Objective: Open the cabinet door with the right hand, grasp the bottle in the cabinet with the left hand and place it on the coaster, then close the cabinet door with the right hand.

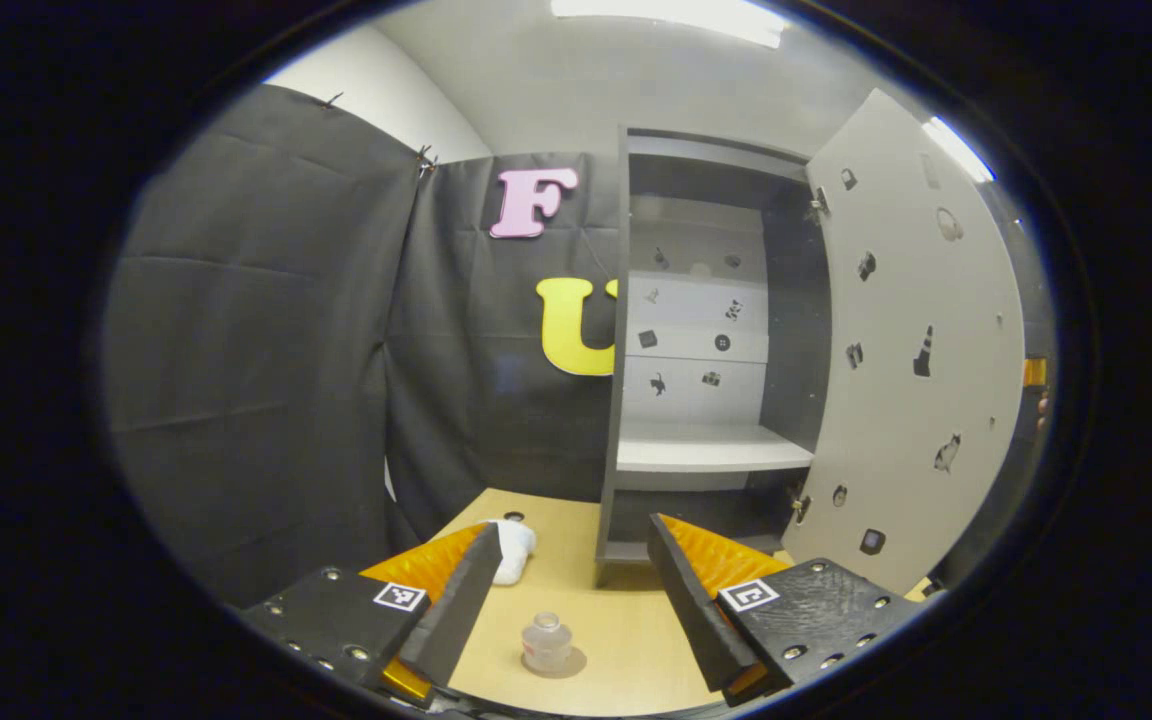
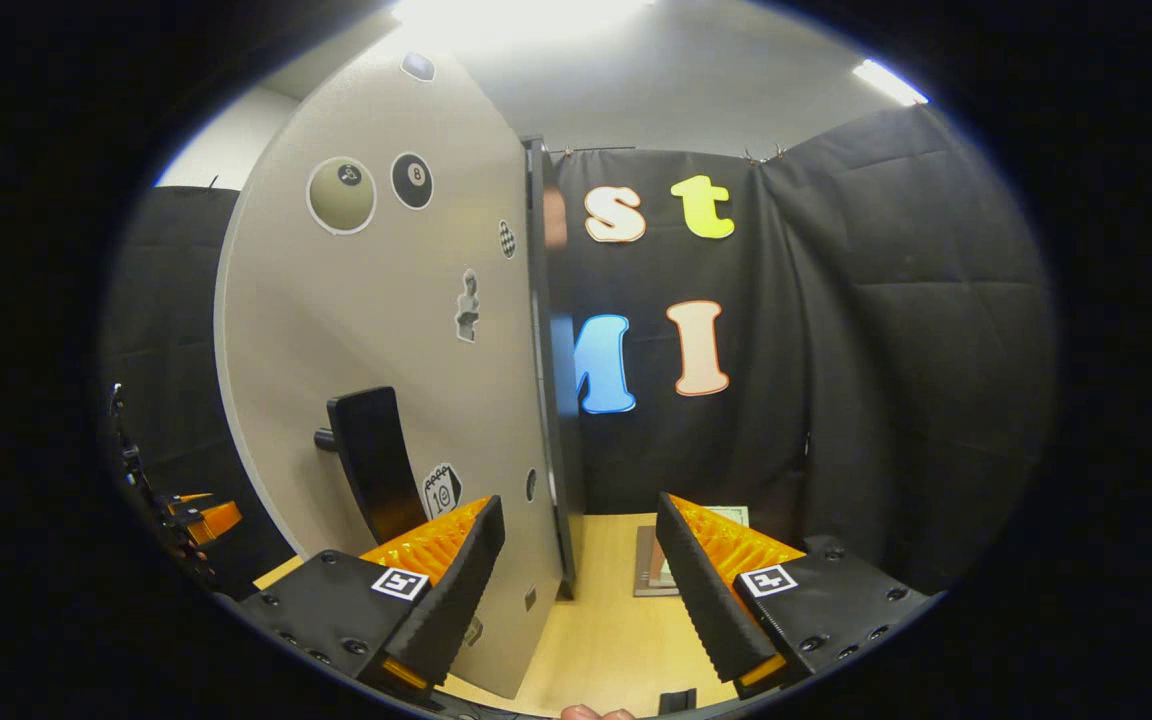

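Observation:
A small clear bottle [image 1: 546, 642] stands upright on a round brown coaster [image 1: 570, 663] on the wooden table, in front of the cabinet [image 1: 616, 400]. My left gripper [image 1: 572, 528] is open above and behind the bottle, touching nothing. The cabinet door [image 1: 921, 350] is swung wide to the right, and the shelf [image 1: 706, 450] inside is bare. In the right gripper view the door's outer face [image 2: 386, 330] carries a black handle [image 2: 371, 460]. My right gripper [image 2: 579, 503] is open, with the door's free edge [image 2: 548, 400] standing between its fingers, apart from both.
A white crumpled thing [image 1: 514, 548] lies on the table left of the cabinet's foot. Flat paper-like items [image 2: 658, 572] lie on the table right of the door. The left gripper [image 2: 198, 518] shows beyond the door at far left. Black cloth walls close in all round.

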The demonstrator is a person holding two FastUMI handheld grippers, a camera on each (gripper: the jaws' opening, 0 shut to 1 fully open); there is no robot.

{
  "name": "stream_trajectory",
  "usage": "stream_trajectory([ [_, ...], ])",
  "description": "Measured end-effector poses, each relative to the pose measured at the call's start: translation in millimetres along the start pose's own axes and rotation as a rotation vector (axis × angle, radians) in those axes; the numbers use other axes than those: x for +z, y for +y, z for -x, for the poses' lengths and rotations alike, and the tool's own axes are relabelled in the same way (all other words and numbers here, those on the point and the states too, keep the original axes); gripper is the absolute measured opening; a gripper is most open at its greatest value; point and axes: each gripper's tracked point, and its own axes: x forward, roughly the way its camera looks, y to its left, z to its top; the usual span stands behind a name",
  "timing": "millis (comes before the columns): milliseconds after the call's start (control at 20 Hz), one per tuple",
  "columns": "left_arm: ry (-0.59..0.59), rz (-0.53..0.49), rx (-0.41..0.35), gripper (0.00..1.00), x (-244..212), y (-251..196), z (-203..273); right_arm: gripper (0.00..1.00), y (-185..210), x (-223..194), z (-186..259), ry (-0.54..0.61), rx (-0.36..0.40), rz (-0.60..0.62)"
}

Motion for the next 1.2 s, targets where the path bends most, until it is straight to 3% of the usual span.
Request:
stream_trajectory([
  [250, 0.004, -0.008, 0.017, 0.9, 4.1, 11.4, -5.0, 0.92, 54.9, -4.7, -11.0, 0.013, 0.055, -0.003],
  [300, 0.003, -0.014, 0.024, 0.9, 4.6, 14.9, -5.8, 0.98, 62.9, -5.5, -13.4, 0.019, 0.062, 0.011],
  [700, 0.004, -0.001, 0.061, 0.9, 3.5, 33.5, -9.1, 0.97, 137.4, -13.8, -46.4, 0.036, 0.133, 0.02],
  [900, 0.007, -0.024, 0.076, 0.9, 1.2, 46.3, -11.6, 0.98, 179.1, -23.5, -69.9, 0.069, 0.156, 0.096],
  [1100, 0.012, -0.023, 0.065, 0.9, -0.4, 54.2, -15.0, 0.98, 229.3, -29.0, -88.6, 0.081, 0.225, 0.039],
  [1200, 0.014, -0.012, 0.053, 0.9, -2.8, 54.6, -16.1, 0.98, 239.8, -23.6, -89.9, 0.083, 0.22, 0.056],
])
